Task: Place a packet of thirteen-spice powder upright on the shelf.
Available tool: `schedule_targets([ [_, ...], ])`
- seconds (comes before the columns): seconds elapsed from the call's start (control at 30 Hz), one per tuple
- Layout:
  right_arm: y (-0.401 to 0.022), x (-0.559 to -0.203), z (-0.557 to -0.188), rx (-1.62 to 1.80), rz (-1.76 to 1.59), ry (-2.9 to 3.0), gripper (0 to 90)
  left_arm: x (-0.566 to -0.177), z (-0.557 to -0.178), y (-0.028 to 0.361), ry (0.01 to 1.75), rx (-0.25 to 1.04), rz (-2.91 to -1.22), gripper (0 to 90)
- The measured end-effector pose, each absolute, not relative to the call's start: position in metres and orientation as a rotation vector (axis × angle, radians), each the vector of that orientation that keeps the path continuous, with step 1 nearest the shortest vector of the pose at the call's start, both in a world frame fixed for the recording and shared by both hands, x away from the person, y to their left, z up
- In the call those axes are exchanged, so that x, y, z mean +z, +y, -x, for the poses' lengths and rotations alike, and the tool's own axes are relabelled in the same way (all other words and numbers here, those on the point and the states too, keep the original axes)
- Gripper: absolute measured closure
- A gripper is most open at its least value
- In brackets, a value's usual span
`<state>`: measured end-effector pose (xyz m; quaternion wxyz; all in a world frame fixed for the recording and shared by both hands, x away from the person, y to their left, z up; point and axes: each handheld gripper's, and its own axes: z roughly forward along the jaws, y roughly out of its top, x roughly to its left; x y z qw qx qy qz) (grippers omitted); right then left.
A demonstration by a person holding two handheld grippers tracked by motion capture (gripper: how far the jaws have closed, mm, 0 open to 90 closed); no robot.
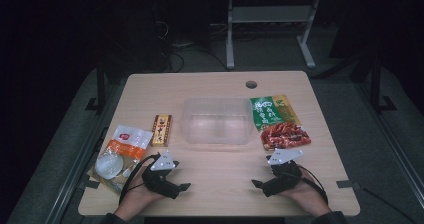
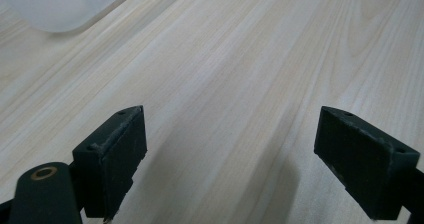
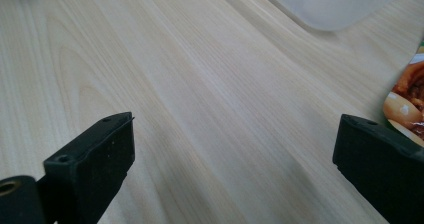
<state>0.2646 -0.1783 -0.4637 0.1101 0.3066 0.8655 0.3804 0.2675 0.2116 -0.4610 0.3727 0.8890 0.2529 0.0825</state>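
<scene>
Clear plastic tub (image 1: 216, 121) sits mid-table, long axis running left-right, dead centre between both hands and beyond them. Nothing in it, as far as I can tell.

Left gripper (image 1: 176, 187) rests on the near edge of the wooden table (image 1: 220, 184), jaws spread wide, bare wood between them; tub corner (image 2: 65, 6) lies ahead and to the left in its own view. White-and-orange pouch (image 1: 121, 151) lies just beside that hand on its outer side, yellow bar (image 1: 161, 129) further up, next to the tub.

Right gripper (image 1: 262, 184) mirrors it: jaws spread, holding nothing. Green-and-red snack bag (image 1: 279, 121) lies just past it, long axis pointing away from the person, edge peeking in at (image 3: 407, 96).

My read: right hand takes the bag, left the pouch or bar; each is a short reach forward and outward, then inward to the tub.
</scene>
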Motion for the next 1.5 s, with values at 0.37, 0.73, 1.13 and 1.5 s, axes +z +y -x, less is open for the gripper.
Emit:
schedule_targets([
  [0.37, -0.178, -0.463, -0.264, 1.134, -0.906, 2.548, 3.2, -0.437, -0.276, 0.221, 0.751, 0.26, -2.26, 26.6],
  [0.73, -0.177, -0.464, -0.264, 1.128, -0.909, 2.558, 5.1, -0.397, -0.317, 0.255, 0.968, 0.318, -2.189, 66.4],
  [1.13, -0.175, -0.465, -0.264, 1.127, -0.903, 2.577, 5.7, -0.38, -0.375, 0.265, 1.047, 0.379, -2.157, 89.6],
  [1.5, -0.175, -0.465, -0.263, 1.128, -0.899, 2.586, 6.0, -0.388, -0.429, 0.263, 1.125, 0.429, -2.17, 89.6],
])
